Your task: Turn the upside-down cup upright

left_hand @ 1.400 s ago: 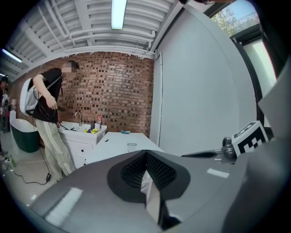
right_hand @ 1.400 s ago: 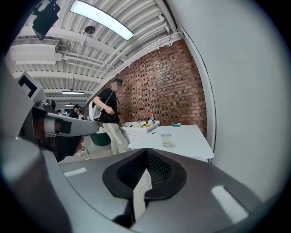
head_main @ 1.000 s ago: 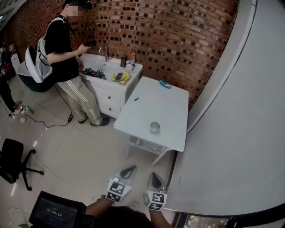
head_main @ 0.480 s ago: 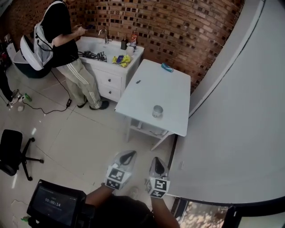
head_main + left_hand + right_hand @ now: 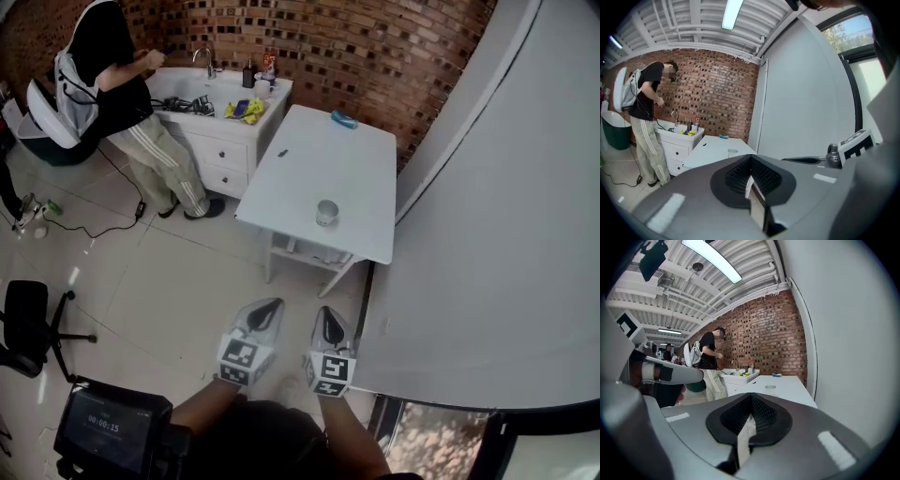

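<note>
A small translucent cup [image 5: 326,213] stands on the white table [image 5: 309,178], toward its near edge; it is too small to tell which way up it is. My left gripper [image 5: 265,312] and right gripper [image 5: 328,323] hang side by side over the floor, well short of the table, both pointing at it. Both are shut with nothing between the jaws. In the left gripper view the cup [image 5: 732,152] shows far beyond the shut left gripper [image 5: 751,159]. The right gripper view has the cup [image 5: 770,388] ahead of the shut right gripper [image 5: 751,397].
A person [image 5: 112,84] stands at a white sink cabinet [image 5: 230,150] left of the table. A blue thing [image 5: 343,119] and a small dark thing [image 5: 282,153] lie on the table. A grey curved wall [image 5: 487,234] runs along the right. An office chair [image 5: 28,323] stands at the left.
The head view has tipped further down, so table, cup and both grippers sit higher in the frame. The person has turned toward the sink. Both grippers stay shut, side by side.
</note>
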{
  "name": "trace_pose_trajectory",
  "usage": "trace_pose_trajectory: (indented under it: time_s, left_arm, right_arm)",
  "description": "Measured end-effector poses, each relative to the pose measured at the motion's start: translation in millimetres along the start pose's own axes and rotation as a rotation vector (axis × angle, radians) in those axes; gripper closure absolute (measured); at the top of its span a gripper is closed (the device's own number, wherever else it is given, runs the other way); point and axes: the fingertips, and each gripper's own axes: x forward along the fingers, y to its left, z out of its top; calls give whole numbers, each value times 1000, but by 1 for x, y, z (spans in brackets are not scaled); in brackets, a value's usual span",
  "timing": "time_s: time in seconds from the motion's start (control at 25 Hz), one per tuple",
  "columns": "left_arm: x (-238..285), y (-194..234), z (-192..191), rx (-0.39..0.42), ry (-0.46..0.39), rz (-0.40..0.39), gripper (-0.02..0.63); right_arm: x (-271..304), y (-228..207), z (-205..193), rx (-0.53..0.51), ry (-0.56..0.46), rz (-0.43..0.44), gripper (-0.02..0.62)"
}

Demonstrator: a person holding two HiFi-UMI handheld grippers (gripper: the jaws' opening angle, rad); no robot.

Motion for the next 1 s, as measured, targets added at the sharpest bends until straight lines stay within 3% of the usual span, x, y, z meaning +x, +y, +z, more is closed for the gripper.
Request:
trace_pose_trajectory:
  time_s: [0.48, 1.0]
  left_arm:
    - [8, -8, 12, 10, 4, -26, 604]
    - [11, -2, 4, 33, 20, -16, 604]
  right_arm:
    - [2, 8, 21, -8, -25, -4, 583]
    - [7, 12, 17, -28, -23, 8, 583]
